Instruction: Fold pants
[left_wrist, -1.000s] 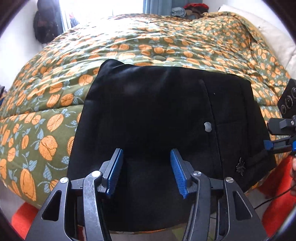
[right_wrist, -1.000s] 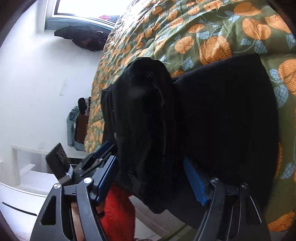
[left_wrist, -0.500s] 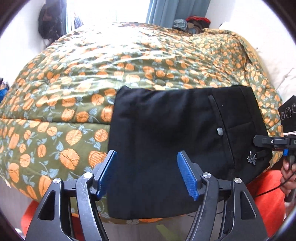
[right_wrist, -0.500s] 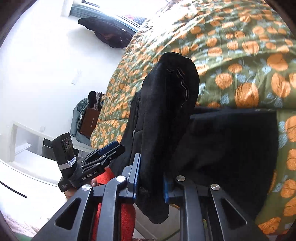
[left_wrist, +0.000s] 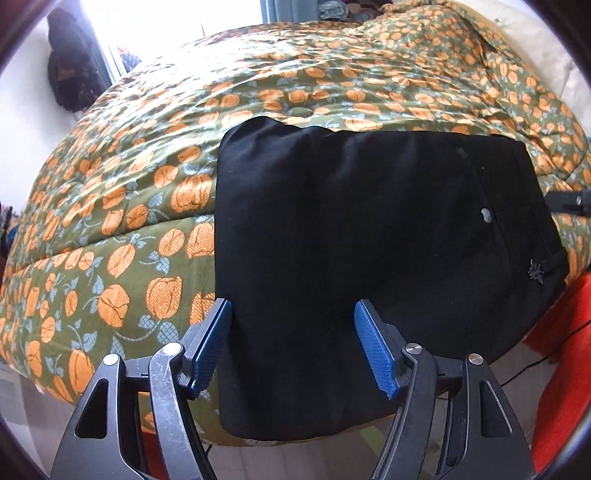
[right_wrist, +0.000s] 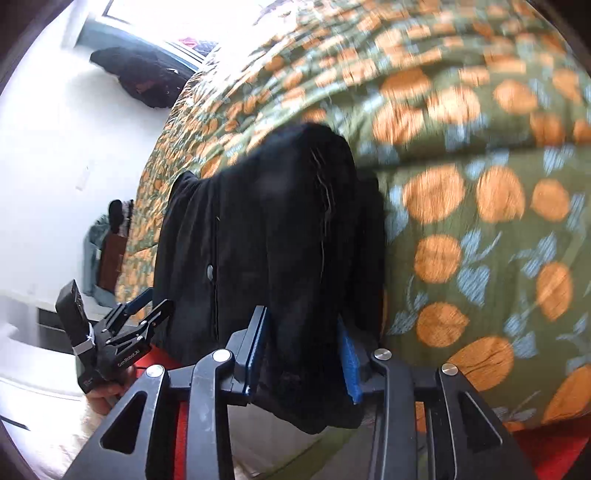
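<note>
The left gripper (left_wrist: 291, 343) hangs wide open just before the folded black pants (left_wrist: 362, 236) – the right gripper (right_wrist: 303, 354) clamps their bunched edge.

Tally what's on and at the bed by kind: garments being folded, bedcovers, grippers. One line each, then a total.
Black pants: 1
Pumpkin-print quilt: 1
Grippers: 2, the left gripper open in front of the pants, the right gripper shut on a bunched edge of the pants
Total: 4
</note>
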